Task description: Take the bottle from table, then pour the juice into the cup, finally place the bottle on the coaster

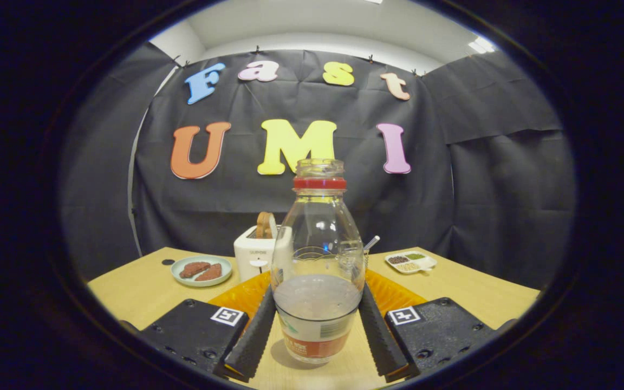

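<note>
Partly hidden cup behind bottle; claw clamps bottle

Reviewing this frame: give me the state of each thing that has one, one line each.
bottle: upright on table, uncapped, partly filled with pale liquid
gripper: fingers against bottle's sides, seemingly clamped
plate: holds two brown pieces
toaster: bread sticking up from slot
divided dish: compartments filled

Your gripper has the bottle upright between its fingers, both pressing its lower sides. It stands on the table, partly filled, uncapped, with a red neck ring. Just behind it you see an orange mat, a toaster, a plate and a small tray.
</note>
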`<state>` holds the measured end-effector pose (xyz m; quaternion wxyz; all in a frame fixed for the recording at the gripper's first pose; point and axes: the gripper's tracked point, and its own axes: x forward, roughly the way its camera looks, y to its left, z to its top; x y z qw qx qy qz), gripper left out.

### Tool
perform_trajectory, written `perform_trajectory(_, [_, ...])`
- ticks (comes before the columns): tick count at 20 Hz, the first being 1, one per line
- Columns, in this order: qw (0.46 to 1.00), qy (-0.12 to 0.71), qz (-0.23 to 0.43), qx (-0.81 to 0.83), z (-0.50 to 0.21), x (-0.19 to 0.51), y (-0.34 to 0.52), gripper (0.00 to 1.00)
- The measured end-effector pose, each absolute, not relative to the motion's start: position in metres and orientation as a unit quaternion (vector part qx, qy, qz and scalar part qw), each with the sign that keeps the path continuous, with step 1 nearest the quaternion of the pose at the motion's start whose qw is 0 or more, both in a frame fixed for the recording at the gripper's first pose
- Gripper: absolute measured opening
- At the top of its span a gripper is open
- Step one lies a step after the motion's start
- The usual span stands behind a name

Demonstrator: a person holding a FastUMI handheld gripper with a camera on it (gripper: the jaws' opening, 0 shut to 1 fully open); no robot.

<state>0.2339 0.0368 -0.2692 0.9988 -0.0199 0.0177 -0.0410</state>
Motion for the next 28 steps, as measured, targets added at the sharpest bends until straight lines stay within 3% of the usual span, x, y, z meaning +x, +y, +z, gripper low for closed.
perform_trajectory(18, [0.999, 0.044, -0.029, -0.016, -0.333, 0.262, 0.046, 0.85])
perform_trajectory(20, [0.999, 0.035, -0.028, -0.013, -0.328, 0.261, 0.046, 0.86])
perform_trajectory(23, [0.999, 0.039, -0.023, -0.007, -0.327, 0.259, 0.050, 1.00])
perform_trajectory(28, [0.999, 0.030, -0.014, -0.002, -0.306, 0.243, 0.059, 1.00])
